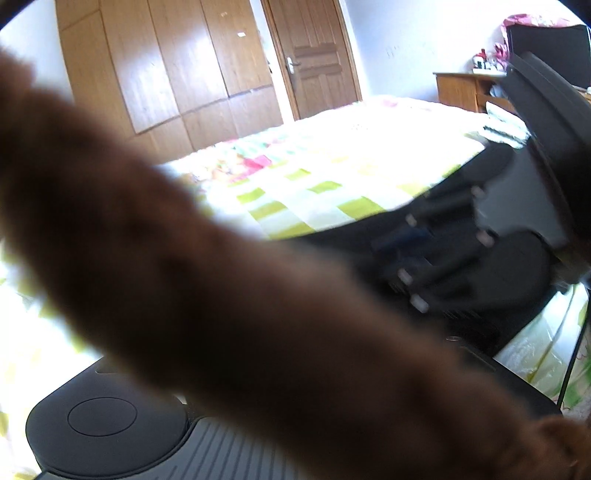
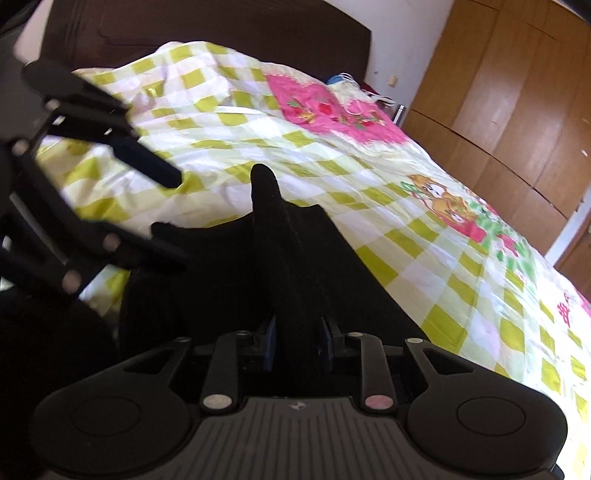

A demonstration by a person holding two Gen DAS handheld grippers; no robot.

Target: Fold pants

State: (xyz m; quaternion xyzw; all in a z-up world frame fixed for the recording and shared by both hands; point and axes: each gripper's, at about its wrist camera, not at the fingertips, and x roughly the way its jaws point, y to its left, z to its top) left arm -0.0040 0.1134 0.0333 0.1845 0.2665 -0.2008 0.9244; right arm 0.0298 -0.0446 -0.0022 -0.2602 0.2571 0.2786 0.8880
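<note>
A: Where does the left wrist view look?
B: Low across the bed (image 1: 332,177) toward the wardrobe (image 1: 177,62), a brown sleeve (image 1: 221,314) pressed close.
A: The right?
B: Just over the bed (image 2: 406,221), facing its headboard (image 2: 221,29). Both share the bed.

Two tongs show: the right tongs (image 2: 297,341), low in the middle of the right wrist view, and the left tongs (image 2: 162,206) at its left edge. One pair of black pants (image 2: 295,266) lies on one bed (image 2: 424,229) under one checked quilt (image 2: 332,155). One wardrobe (image 1: 166,66), one door (image 1: 317,59) and one brown sleeve (image 1: 184,277) appear in the left wrist view.
</note>
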